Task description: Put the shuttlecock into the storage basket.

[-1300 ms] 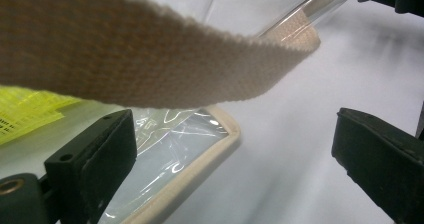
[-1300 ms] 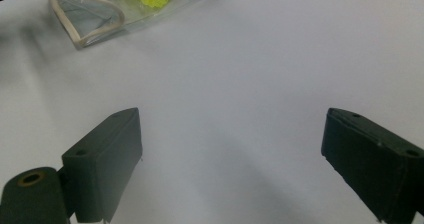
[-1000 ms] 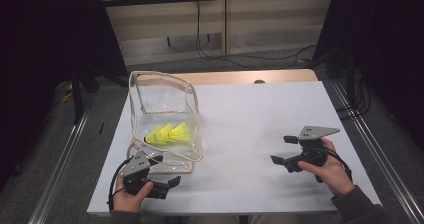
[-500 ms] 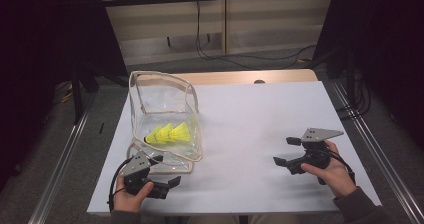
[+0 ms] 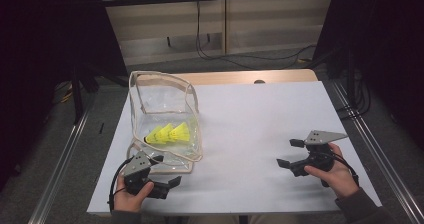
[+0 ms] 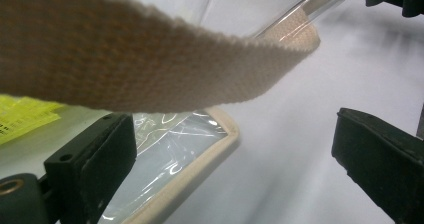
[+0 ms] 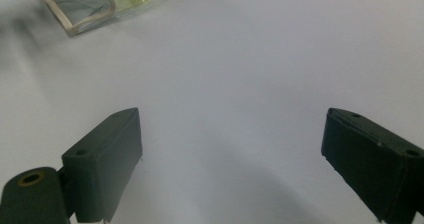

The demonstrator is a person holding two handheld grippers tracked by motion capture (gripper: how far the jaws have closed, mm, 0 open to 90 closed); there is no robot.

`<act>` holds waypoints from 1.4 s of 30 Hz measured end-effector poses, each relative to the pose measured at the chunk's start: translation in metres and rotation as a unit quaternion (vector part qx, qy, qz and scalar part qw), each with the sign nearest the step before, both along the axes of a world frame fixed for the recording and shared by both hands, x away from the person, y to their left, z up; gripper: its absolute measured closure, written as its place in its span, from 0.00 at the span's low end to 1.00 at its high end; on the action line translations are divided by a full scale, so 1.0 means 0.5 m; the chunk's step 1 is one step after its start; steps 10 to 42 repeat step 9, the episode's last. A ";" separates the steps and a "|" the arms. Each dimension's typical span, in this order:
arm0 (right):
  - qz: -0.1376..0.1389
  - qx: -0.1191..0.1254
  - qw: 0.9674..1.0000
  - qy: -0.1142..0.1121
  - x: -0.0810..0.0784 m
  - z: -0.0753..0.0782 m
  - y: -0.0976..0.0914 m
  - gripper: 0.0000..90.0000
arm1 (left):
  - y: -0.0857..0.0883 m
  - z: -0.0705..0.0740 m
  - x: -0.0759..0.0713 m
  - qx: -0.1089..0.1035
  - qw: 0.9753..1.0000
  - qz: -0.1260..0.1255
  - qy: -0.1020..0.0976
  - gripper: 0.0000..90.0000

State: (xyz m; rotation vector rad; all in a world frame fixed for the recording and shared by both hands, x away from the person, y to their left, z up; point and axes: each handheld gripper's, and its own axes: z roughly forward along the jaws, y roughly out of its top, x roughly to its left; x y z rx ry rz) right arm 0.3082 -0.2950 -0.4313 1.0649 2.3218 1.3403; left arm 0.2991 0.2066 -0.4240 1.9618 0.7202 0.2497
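I see the white table top (image 5: 250, 124) across the middle of the high view, with a strip of bare wood along its far edge. The clear pouch (image 5: 162, 119) with cream webbing trim stands left of centre in that view, its mouth tipped toward the lower edge of the frame, and the yellow shuttlecocks (image 5: 170, 133) lie in a row inside it, near its floor. My left gripper (image 5: 165, 171) sits at the lower left of the high view, just beside the pouch's near flap; in the left gripper view its jaws stand wide apart with nothing between them, and a cream strap (image 6: 150, 59) of the pouch hangs blurred across the upper half of the frame. My right gripper (image 5: 290, 154) rests at the lower right of the high view, well apart from the pouch, jaws wide over bare white surface.
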 end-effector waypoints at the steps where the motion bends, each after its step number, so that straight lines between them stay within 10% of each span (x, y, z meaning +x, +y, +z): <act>1: 0.000 0.002 1.000 0.000 -0.001 0.000 0.000 0.10 | 0.000 0.000 0.000 0.001 1.000 0.000 0.000 0.05; 42: -0.001 0.003 1.000 -0.002 -0.004 0.002 -0.003 0.10 | -0.002 0.000 0.001 -0.003 1.000 -0.002 0.000 0.05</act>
